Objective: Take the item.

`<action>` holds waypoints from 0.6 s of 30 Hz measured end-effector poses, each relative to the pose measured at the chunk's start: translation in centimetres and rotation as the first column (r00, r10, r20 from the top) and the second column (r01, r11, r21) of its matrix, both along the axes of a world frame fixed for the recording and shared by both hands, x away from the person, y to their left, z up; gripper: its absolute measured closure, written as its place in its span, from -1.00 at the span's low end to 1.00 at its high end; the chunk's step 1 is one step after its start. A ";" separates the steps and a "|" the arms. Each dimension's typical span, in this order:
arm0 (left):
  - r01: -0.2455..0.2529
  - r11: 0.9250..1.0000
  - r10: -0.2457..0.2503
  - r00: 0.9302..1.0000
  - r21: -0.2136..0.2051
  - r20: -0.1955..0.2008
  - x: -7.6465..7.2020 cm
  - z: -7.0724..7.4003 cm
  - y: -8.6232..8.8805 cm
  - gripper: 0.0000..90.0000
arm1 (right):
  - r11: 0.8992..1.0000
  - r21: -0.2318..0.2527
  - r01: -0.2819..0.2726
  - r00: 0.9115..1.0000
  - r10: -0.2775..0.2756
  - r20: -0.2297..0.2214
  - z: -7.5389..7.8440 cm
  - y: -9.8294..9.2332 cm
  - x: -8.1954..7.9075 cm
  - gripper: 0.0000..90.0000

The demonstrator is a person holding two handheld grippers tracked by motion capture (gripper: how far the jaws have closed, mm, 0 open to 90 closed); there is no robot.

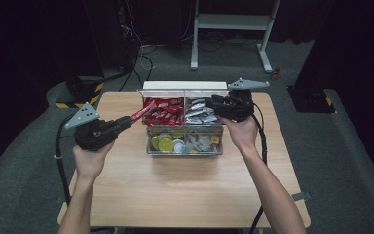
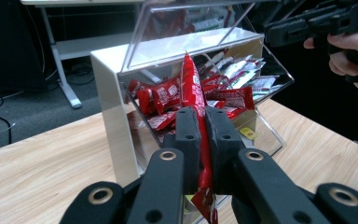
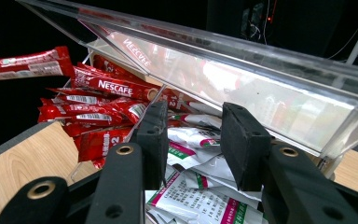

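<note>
Left tongs (image 2: 204, 140) clamped on a red sachet (image 2: 192, 88), long axis pointing at the organizer (image 1: 148, 87). Right tongs (image 3: 198, 140) part open, empty, under the lid (image 3: 242, 60).

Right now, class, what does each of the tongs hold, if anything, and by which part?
The left tongs are shut on a red coffee stick sachet, pinched near its lower end. The right tongs stand open over the white sachets, holding nothing.

Left gripper (image 2: 204, 135) clamps a red sachet (image 2: 193, 100) before the clear organizer (image 2: 112, 121)
</note>
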State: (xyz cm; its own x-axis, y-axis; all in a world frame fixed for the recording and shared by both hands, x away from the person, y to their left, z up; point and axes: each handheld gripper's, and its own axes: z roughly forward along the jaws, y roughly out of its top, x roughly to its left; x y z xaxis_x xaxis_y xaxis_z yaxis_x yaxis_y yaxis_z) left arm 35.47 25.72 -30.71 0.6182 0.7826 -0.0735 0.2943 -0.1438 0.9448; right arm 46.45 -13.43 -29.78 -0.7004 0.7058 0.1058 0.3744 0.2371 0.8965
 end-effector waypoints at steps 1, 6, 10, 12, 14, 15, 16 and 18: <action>-0.002 1.000 0.002 1.000 -0.002 0.002 -0.1 0.0 0.2 0.88 | 1.000 0.000 -0.001 1.000 0.001 0.000 0.0 0.0 0.0 0.37; -0.015 1.000 0.015 1.000 -0.018 0.000 -0.5 -0.1 1.0 0.88 | 1.000 0.001 -0.003 1.000 0.003 -0.001 0.0 0.0 0.0 0.37; -0.029 0.999 0.029 1.000 -0.022 0.002 -0.8 -0.3 1.6 0.88 | 1.000 0.011 -0.003 1.000 0.003 -0.004 0.0 -0.1 0.0 0.36; -0.035 0.999 0.035 0.999 -0.027 0.001 -0.9 -0.4 1.8 0.88 | 1.000 0.008 -0.004 1.000 0.004 -0.003 0.0 -0.1 0.0 0.36; -0.043 0.999 0.043 0.999 -0.031 0.000 -1.0 -0.6 2.1 0.88 | 1.000 0.008 -0.004 1.000 0.004 -0.003 0.0 -0.1 0.0 0.36; -0.045 0.998 0.045 0.999 -0.034 0.000 -1.0 -0.6 2.3 0.88 | 1.000 0.010 -0.005 1.000 0.005 -0.003 0.0 -0.1 0.0 0.36; -0.048 0.998 0.048 0.999 -0.038 0.001 -1.0 -0.7 2.4 0.88 | 1.000 0.009 -0.004 1.000 0.004 -0.003 0.0 -0.1 0.0 0.36; -0.054 0.998 0.054 0.999 -0.045 0.003 -1.1 -0.8 2.7 0.88 | 1.000 0.006 -0.003 1.000 0.003 -0.002 0.0 -0.1 0.0 0.36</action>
